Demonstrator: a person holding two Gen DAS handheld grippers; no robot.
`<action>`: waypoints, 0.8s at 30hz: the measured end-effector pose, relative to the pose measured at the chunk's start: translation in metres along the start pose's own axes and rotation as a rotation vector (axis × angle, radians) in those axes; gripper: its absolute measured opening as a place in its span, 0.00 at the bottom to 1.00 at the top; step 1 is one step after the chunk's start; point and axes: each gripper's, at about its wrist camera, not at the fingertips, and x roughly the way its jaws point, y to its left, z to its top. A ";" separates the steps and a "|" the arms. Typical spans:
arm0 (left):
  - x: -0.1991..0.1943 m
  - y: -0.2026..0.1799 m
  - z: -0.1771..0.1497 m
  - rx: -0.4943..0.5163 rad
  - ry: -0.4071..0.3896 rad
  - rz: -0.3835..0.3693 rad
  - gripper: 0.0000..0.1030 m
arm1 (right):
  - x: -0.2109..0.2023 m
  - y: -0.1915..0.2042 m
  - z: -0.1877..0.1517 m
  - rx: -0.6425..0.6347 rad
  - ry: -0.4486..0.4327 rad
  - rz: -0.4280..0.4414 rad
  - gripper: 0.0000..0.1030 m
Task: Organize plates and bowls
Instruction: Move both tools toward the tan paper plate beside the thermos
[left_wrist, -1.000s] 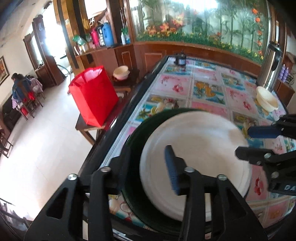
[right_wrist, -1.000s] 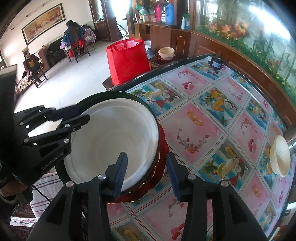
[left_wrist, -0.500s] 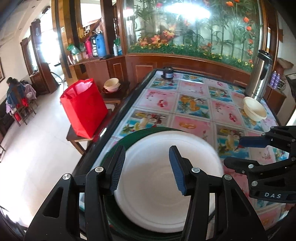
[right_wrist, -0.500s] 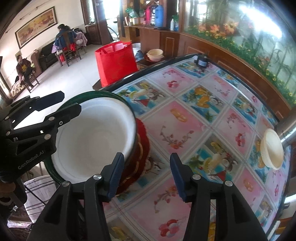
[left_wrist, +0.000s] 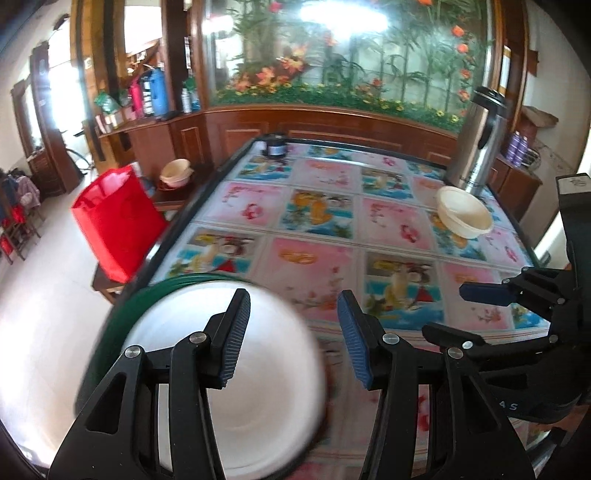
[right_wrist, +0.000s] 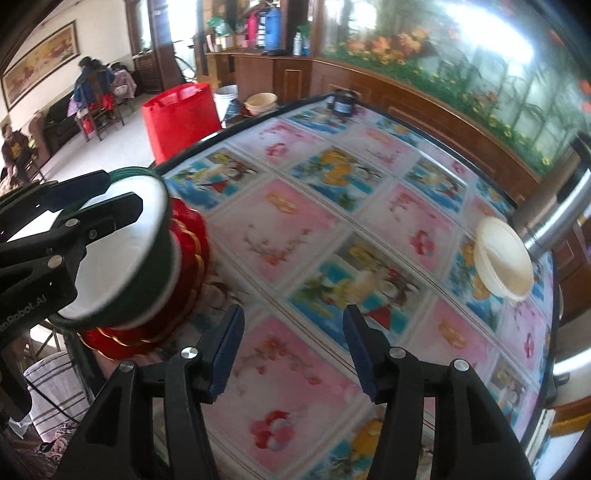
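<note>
A stack of plates stands at the table's near left corner: a white plate (left_wrist: 258, 373) on a dark green plate (left_wrist: 122, 306), over red gold-trimmed plates (right_wrist: 192, 258). The white plate also shows in the right wrist view (right_wrist: 122, 243). My left gripper (left_wrist: 293, 339) is open and empty, above the stack's right part. My right gripper (right_wrist: 293, 354) is open and empty over the tablecloth, right of the stack. A cream bowl (left_wrist: 463, 216) sits at the far right of the table and also shows in the right wrist view (right_wrist: 504, 256).
The table has a fruit-print cloth (left_wrist: 317, 210). A steel thermos (left_wrist: 476, 140) stands behind the cream bowl. A small dark jar (left_wrist: 275, 146) is at the far edge. A red bag (left_wrist: 118, 225) and another bowl (left_wrist: 177, 171) sit on a side bench left of the table.
Both grippers have drawn back and risen from the plate stack. The left one has shifted right. The right one has swung right, toward the open table. The stack has stayed put.
</note>
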 end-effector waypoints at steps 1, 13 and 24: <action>0.004 -0.007 0.001 0.006 0.007 -0.008 0.48 | 0.000 -0.007 -0.003 0.011 0.002 -0.006 0.55; 0.066 -0.109 0.035 0.041 0.100 -0.139 0.48 | 0.008 -0.130 -0.046 0.250 0.049 -0.074 0.58; 0.136 -0.181 0.059 0.088 0.172 -0.146 0.48 | 0.020 -0.230 -0.072 0.437 0.086 -0.126 0.60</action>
